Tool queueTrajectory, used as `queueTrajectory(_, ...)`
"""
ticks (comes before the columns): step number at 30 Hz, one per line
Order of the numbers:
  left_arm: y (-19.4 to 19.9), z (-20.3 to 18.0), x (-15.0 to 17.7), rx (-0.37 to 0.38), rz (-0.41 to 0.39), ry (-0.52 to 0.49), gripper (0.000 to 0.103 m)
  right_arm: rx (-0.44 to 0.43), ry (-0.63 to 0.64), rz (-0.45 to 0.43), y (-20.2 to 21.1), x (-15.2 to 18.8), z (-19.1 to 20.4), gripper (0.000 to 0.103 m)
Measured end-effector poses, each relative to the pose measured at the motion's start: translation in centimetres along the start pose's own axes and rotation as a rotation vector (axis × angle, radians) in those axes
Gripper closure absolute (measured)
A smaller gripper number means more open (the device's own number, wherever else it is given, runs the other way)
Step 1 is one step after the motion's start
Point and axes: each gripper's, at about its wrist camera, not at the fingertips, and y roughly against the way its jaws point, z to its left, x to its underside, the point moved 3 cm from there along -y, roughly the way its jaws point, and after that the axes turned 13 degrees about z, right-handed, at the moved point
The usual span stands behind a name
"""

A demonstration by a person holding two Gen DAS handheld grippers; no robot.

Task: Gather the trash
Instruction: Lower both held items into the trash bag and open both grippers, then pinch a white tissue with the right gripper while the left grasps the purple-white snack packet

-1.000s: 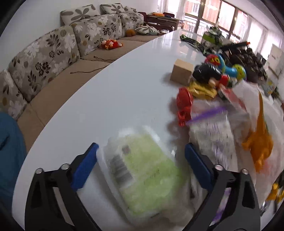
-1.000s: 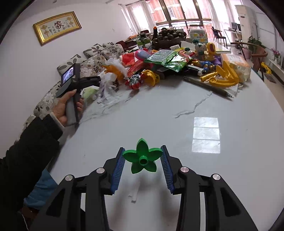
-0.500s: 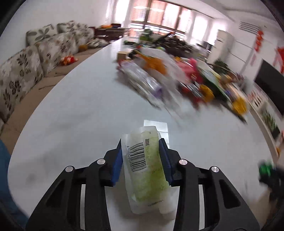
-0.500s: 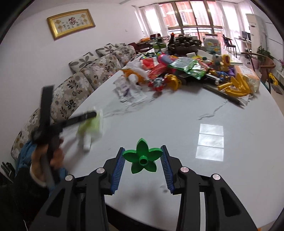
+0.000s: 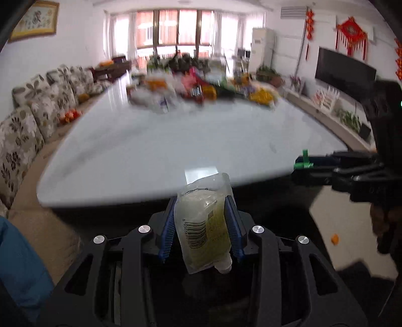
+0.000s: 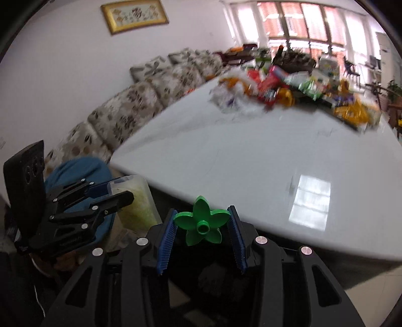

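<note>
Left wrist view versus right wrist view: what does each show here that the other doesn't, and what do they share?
Only the left wrist view shows the barcode on the plastic pouch pinched in the left gripper, plus the wall TV and red hangings.

Only the right wrist view shows the green flower piece face-on, clamped in the right gripper.

Both show the white table, its blurred clutter pile, the floral sofa, the framed picture, and the other gripper side-on.
</note>
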Motion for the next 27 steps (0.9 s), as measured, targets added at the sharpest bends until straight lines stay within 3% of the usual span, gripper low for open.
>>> queueTrajectory(5, -6.3, -0.3, 4.3, -0.005, 0.153, -0.047, 0.066, -0.013, -0.010, 0.166, -5.7, 3.6, -0.5, 0.062)
queueTrajectory(6, -7.7, -0.3, 4.8, -0.002, 0.182, -0.062, 0.065, -0.020, -0.007, 0.202, -7.0, 4.1, -0.8, 0.053)
queueTrajectory(7, -9.9, -0.3, 5.3, 0.018, 0.231, -0.082, 0.064, -0.018, -0.009, 0.252, -9.1, 4.8, -1.3, 0.031)
queueTrajectory(8, -12.7, 0.0, 6.2, 0.039, 0.303, -0.093, 0.059, -0.007, -0.014, 0.295, -11.2, 5.4, -1.9, 0.024)
queueTrajectory(11, -17.3, 1.5, 8.0, 0.007, 0.410, -0.088, 0.050, 0.035, -0.041, 0.404, -14.4, 6.9, -3.4, 0.034)
queueTrajectory(13, -17.3, 2.3, 8.2, 0.014, 0.421, -0.079, 0.050, 0.026, -0.034, 0.386, -13.1, 7.0, -3.4, 0.036)
queueTrajectory(15, -15.2, 3.0, 7.6, 0.039, 0.378, -0.074, 0.044, 0.008, 0.006, 0.352, -10.6, 6.6, -2.6, 0.035)
queueTrajectory(18, -10.4, 3.0, 5.5, 0.044, 0.253, -0.090, 0.030, -0.068, 0.073, 0.241, -5.3, 4.2, -1.0, 0.032)
queueTrajectory(21, -5.1, 3.1, 2.2, 0.071, 0.086, -0.110, 0.021, -0.063, 0.124, 0.087, -1.2, -2.0, -0.4, 0.024)
queueTrajectory(24, -1.9, 3.8, -1.8, 0.031, -0.062, -0.103, 0.016, 0.009, 0.138, -0.005, -1.9, -9.7, -1.2, 0.024)
queueTrajectory(27, -1.0, 5.0, -4.8, 0.009, -0.142, -0.052, 0.016, 0.052, 0.104, -0.032, -4.8, -17.1, -3.0, 0.024)
